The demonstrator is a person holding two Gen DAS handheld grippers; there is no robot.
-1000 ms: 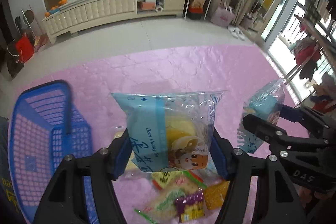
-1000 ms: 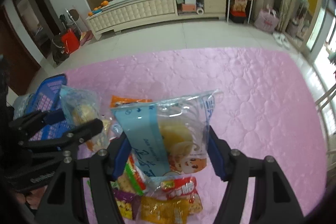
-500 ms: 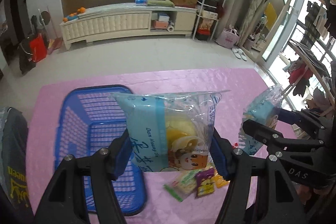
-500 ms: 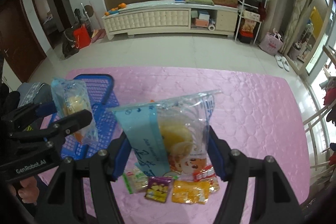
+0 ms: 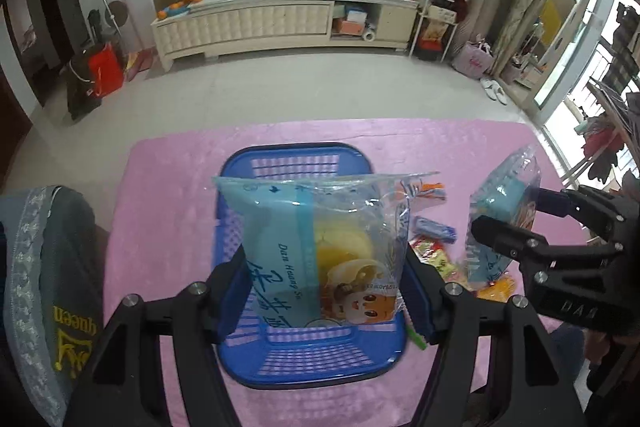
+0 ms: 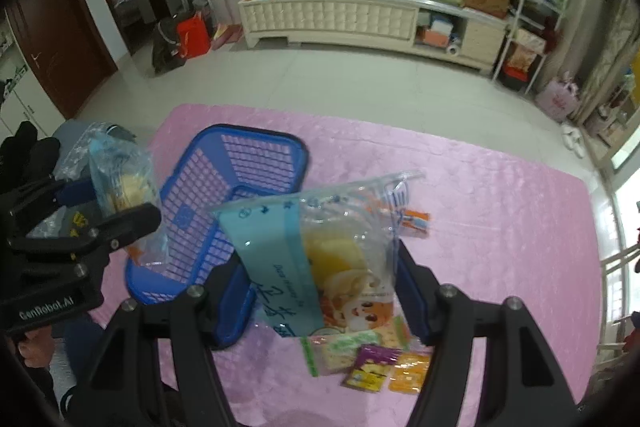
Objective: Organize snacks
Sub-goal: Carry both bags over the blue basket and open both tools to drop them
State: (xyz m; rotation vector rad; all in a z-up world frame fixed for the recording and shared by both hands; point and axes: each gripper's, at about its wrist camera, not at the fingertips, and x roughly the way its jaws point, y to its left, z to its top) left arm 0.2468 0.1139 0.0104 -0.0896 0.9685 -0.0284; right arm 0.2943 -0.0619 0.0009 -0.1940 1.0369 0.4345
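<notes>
Blue basket (image 5: 308,359) sits under my left gripper (image 5: 324,291), clamped on 1 pastry bag (image 5: 320,251); my right gripper (image 6: 324,287) grips another bag (image 6: 320,259).

- Two grippers are seen: the left gripper (image 5: 324,291) and the right gripper (image 6: 324,287).
- Two clear-and-blue pastry packets are counted, one clamped in each gripper: the left packet (image 5: 320,247) and the right packet (image 6: 316,259).
- One blue basket (image 5: 296,359) is seen on the pink mat (image 5: 168,195), towards its left edge.
- One pink mat is counted.
- In the right wrist view, four small snack packets are counted loose on the mat: a green packet (image 6: 340,347), a purple packet (image 6: 370,367), a yellow-orange packet (image 6: 408,371) and an orange-and-blue packet (image 6: 416,221).
- More loose packets are partly hidden in the left wrist view; their number cannot be told.
</notes>
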